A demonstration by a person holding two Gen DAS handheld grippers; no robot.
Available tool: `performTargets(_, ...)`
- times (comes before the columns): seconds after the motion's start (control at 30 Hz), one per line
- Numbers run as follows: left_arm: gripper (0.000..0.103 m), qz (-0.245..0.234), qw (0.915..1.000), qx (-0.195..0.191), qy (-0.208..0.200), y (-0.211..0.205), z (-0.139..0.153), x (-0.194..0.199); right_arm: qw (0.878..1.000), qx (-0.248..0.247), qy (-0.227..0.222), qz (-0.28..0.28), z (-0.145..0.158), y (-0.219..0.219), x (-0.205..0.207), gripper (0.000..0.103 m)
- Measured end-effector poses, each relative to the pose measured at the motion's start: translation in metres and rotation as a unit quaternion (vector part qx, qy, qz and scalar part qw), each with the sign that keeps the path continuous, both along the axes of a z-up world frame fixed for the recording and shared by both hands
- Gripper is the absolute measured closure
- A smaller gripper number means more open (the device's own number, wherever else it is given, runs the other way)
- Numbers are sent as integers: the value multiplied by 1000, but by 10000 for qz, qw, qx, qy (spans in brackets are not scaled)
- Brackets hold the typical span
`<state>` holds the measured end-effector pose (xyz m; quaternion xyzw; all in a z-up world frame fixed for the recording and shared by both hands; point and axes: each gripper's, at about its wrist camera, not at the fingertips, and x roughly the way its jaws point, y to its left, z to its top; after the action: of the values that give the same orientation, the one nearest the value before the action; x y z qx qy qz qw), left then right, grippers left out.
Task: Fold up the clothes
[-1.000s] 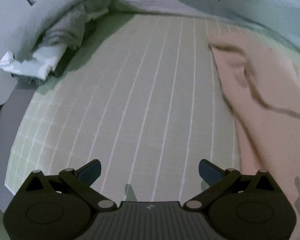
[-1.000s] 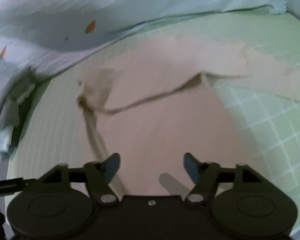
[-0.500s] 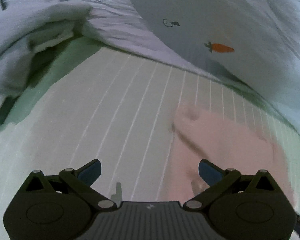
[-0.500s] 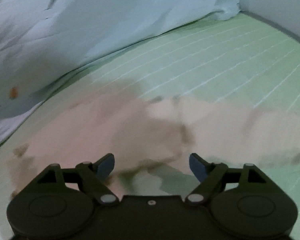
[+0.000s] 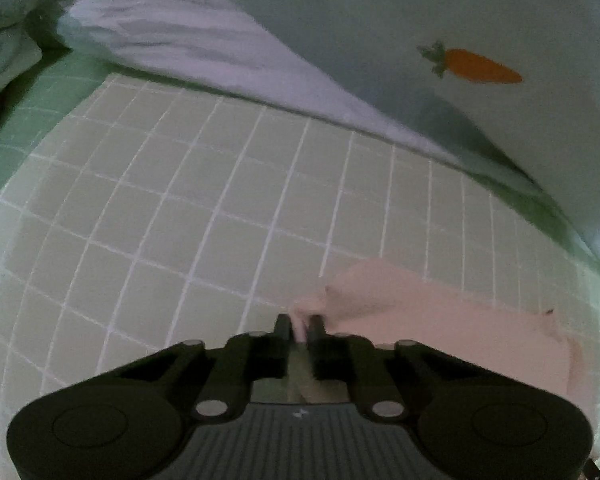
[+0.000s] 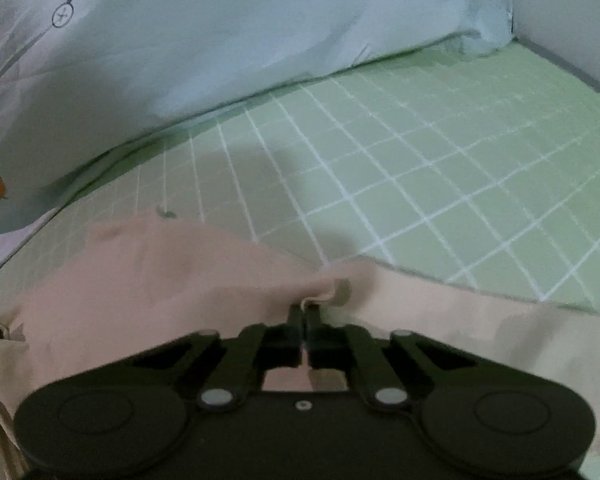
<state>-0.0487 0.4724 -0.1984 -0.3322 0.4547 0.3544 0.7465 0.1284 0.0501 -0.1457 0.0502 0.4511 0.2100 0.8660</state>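
Both grippers pinch the pink garment on the green checked sheet.

The left gripper has its jaws drawn together on a corner of the pink garment, which spreads toward 3 o'clock in its view. The right gripper is likewise clamped on a bunched fold of the garment, which fills the lower half of its view. The sheet stretches toward 1 o'clock, and a pale blanket with a carrot print lies at 12 to 2 o'clock beyond the left gripper.
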Motion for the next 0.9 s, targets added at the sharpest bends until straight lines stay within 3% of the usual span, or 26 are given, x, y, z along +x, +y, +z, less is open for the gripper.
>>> performTargets(0.2,99,43,9987,494,-122,-3,26,2,9986,339,-394,-31,26,-14,13,102)
performTargets(0.37,99,115,9976,563,-376,1,45,6,9939,448,-1001,-121,64,-25,29,102)
performTargets(0.5,99,-18,9973,629,-381,-2,45,24,9908,320,-1314,-118,77,-26,44,102)
performTargets(0.8,99,-509,9954,795,176,-16,10,81,9933,-480,-1041,-165,31,-18,78,102)
performTargets(0.9,97,-726,9908,1058,419,-24,1,94,9942,-606,-848,-265,12,-22,86,102)
